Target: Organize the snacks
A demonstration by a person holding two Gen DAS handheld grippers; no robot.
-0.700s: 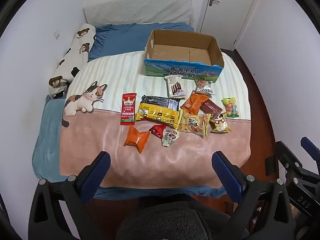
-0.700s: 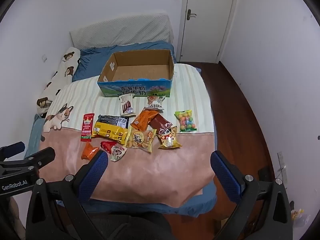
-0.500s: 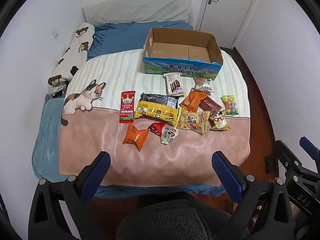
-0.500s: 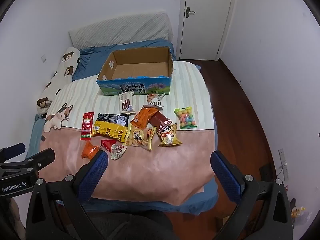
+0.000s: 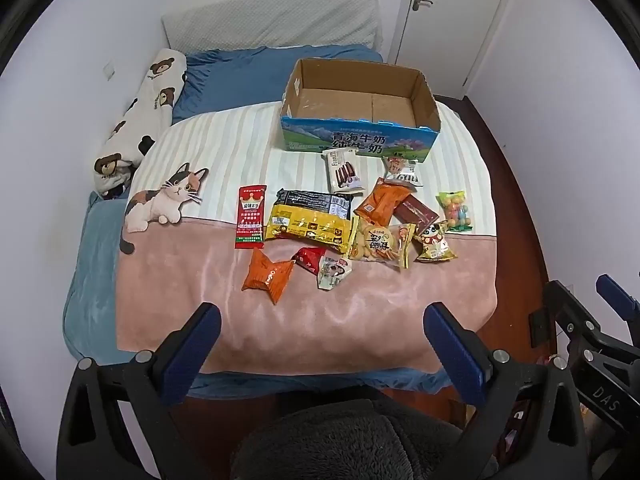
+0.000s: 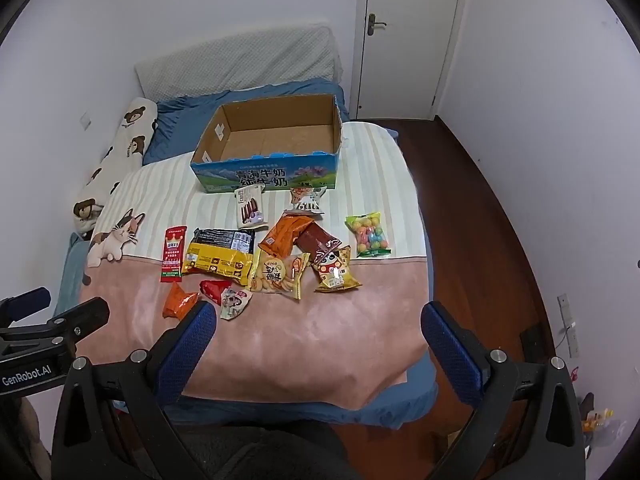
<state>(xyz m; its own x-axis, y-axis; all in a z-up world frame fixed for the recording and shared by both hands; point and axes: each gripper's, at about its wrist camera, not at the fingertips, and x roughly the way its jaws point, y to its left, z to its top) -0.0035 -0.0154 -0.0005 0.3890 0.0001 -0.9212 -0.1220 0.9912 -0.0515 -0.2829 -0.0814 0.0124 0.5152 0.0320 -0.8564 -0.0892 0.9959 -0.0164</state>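
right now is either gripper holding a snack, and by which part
Nothing is held. The left gripper and right gripper are both open and empty, above the near end of the bed, short of the snacks.

Domestic bedroom, bed (image 5: 304, 320) with striped and pink cat-print blanket (image 5: 168, 200), blue sheet (image 5: 248, 76), bear-print bolster pillow (image 5: 140, 120) against white wall, padded headboard (image 5: 272, 20), white door (image 6: 408, 32), dark wood floor (image 6: 480, 208)

The blue-fronted open cardboard box (image 5: 358, 145) reads "青海牛奶 纯牛奶". The white biscuit-stick packet (image 5: 343, 170) says "Franzzi". The black gripper body (image 6: 28, 374) bears "GenRobot.AI"; another (image 5: 606, 398) shows "DAS".
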